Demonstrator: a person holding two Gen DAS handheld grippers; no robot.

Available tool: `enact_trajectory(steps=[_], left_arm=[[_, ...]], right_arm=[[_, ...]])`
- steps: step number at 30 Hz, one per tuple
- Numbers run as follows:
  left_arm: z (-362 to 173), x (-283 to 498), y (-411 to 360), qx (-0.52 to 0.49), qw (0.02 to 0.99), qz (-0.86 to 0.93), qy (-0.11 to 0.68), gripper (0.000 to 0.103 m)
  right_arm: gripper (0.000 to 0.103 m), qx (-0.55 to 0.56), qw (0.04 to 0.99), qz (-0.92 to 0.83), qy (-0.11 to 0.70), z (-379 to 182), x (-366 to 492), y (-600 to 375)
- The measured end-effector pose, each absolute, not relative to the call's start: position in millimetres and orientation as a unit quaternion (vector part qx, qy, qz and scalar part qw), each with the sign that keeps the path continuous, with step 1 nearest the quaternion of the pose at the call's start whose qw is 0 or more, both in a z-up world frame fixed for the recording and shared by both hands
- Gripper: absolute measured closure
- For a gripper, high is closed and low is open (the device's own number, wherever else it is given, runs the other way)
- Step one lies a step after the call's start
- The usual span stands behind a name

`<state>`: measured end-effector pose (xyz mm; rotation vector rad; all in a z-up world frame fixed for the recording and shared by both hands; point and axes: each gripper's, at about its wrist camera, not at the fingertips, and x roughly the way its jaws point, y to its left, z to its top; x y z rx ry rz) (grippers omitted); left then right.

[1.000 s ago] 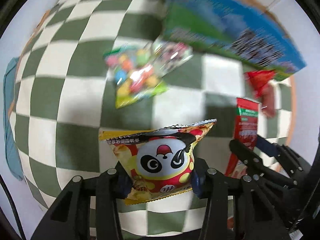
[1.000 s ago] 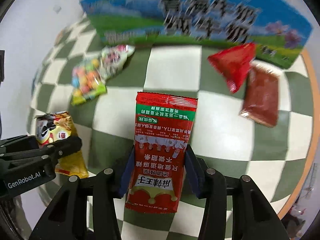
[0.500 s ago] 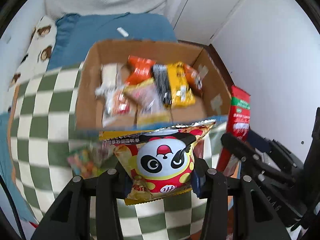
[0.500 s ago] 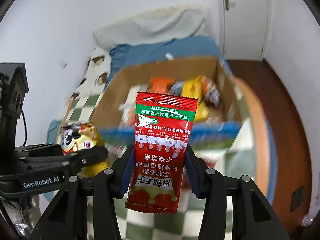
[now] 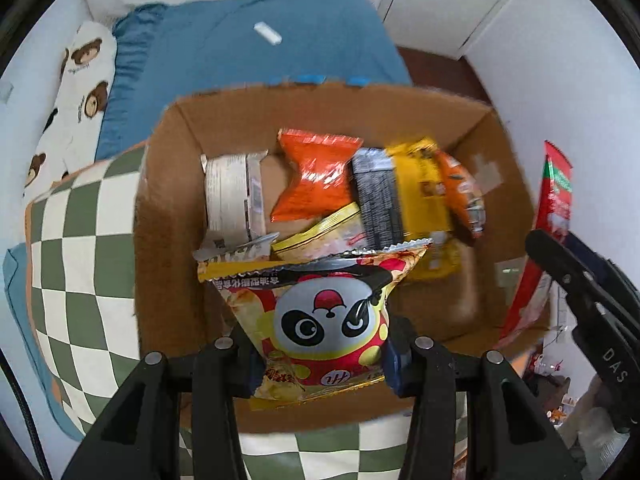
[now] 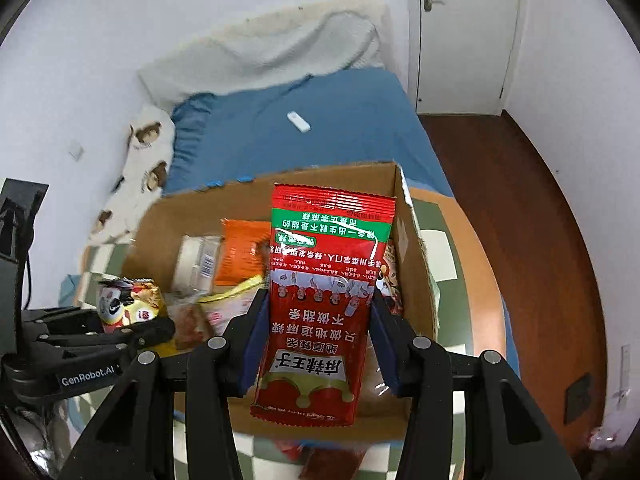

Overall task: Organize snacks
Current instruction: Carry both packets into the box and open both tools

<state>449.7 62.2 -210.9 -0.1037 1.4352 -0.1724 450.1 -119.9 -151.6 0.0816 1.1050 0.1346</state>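
Left wrist view: both grippers, left (image 5: 322, 354) clamping a panda bag (image 5: 320, 312), right (image 6: 316, 336) clamping a red packet (image 6: 324, 300), have swung from the checkered cloth (image 5: 80, 240) to over the box (image 5: 168, 216) at twelve o'clock, ready to drop.

We are holding a yellow panda bag (image 5: 324, 320) upright over the open cardboard box (image 5: 168, 240), and a red packet (image 6: 320, 304) upright beside it. Inside the box, an orange pouch (image 5: 316, 176), a white pack (image 5: 230, 196) and a yellow bag (image 5: 420, 196) are lying jumbled together.

We find the cardboard box (image 5: 172, 240) on the checked cloth (image 5: 80, 248), several snack packets (image 5: 316, 176) inside it, and the bed (image 5: 256, 52) directly behind the box.
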Motion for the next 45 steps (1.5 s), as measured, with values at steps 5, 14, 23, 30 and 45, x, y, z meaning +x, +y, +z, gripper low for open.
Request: enact_trajectory(steps=[5, 14, 23, 30, 45], left_arm=[[-243.9, 449.3, 65.1, -0.053, 0.72, -0.074, 0.688, 0.06], [-267.5, 441.0, 60.8, -0.056, 0.703, -0.08, 0.705, 0.059], [-255.0, 444.9, 66.1, -0.078, 0.713, -0.066, 0.693, 0.011], [-233.0, 433.1, 77.5, -0.077, 0.741, -0.048, 0.665, 0.011], [-166.2, 382.1, 93.4, -0.055, 0.825, -0.018, 0.563, 0.011]], right_arm=[[0.053, 0.021, 0.827, 0.061, 0.558, -190.1, 467.8, -113.2], [0.051, 0.008, 0.801, 0.062, 0.596, -231.3, 473.8, -105.5], [0.004, 0.012, 0.779, 0.052, 0.625, -241.1, 469.4, -104.1], [0.004, 0.004, 0.781, 0.046, 0.622, -230.4, 458.7, -106.6], [0.004, -0.018, 0.82, 0.047, 0.57, -188.4, 410.8, -102.8]])
